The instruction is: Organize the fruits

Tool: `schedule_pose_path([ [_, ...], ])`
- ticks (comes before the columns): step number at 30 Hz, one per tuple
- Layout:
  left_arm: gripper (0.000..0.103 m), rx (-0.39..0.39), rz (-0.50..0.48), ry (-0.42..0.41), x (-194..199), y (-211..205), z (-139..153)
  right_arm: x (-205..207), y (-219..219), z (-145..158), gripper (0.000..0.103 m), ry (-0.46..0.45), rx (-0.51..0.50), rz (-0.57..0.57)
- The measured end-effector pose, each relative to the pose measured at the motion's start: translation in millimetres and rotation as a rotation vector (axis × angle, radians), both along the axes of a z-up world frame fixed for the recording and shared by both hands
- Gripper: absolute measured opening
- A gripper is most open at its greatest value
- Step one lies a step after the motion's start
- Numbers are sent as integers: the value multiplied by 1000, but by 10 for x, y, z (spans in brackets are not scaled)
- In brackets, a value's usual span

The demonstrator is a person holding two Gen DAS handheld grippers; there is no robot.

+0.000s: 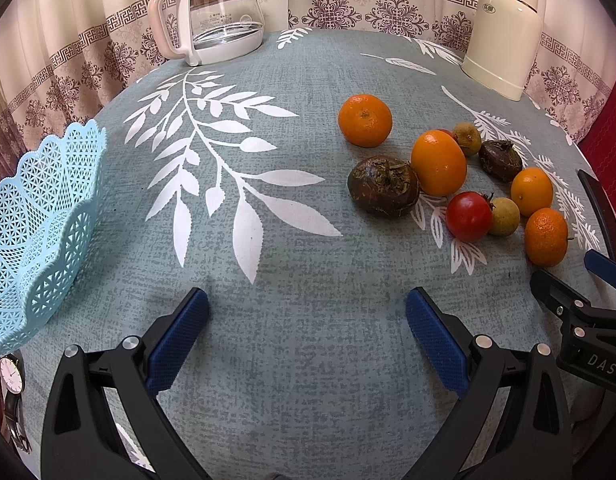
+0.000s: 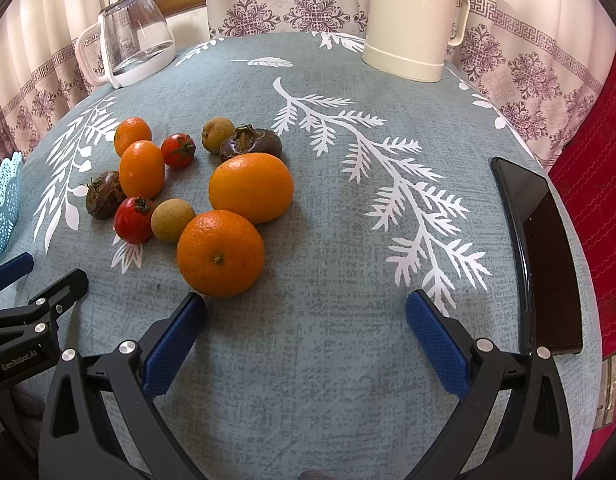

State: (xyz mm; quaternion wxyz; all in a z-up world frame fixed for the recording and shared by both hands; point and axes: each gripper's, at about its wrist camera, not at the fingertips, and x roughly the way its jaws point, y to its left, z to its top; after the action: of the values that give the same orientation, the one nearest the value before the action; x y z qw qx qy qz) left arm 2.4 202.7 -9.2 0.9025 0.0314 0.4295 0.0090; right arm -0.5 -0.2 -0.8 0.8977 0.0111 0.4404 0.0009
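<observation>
Fruits lie loose on the grey-blue leaf-print tablecloth: several oranges, the nearest orange (image 2: 220, 253) just beyond my right gripper's left fingertip (image 2: 188, 312), a larger orange (image 2: 251, 187) behind it, two red tomatoes (image 2: 132, 219), brown water chestnuts (image 1: 383, 185) and small tan longans (image 2: 172, 220). A light blue lattice basket (image 1: 36, 236) stands at the far left. My left gripper (image 1: 307, 300) is open over bare cloth between basket and fruits. My right gripper (image 2: 306, 304) is open, nothing between its fingers.
A glass kettle (image 1: 222, 8) with a white handle stands at the back left, a cream thermos (image 2: 409, 16) at the back right. A dark phone (image 2: 541, 256) lies near the right table edge. A wristwatch (image 1: 12, 396) sits below the basket. Curtains hang behind.
</observation>
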Motion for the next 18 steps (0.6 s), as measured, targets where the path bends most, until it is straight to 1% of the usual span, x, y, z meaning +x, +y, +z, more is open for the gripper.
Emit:
schedule_pose_path([
  [18,101,-4,-9,6,4,-7,-7,-13,2,-12,98,5,-3,11],
])
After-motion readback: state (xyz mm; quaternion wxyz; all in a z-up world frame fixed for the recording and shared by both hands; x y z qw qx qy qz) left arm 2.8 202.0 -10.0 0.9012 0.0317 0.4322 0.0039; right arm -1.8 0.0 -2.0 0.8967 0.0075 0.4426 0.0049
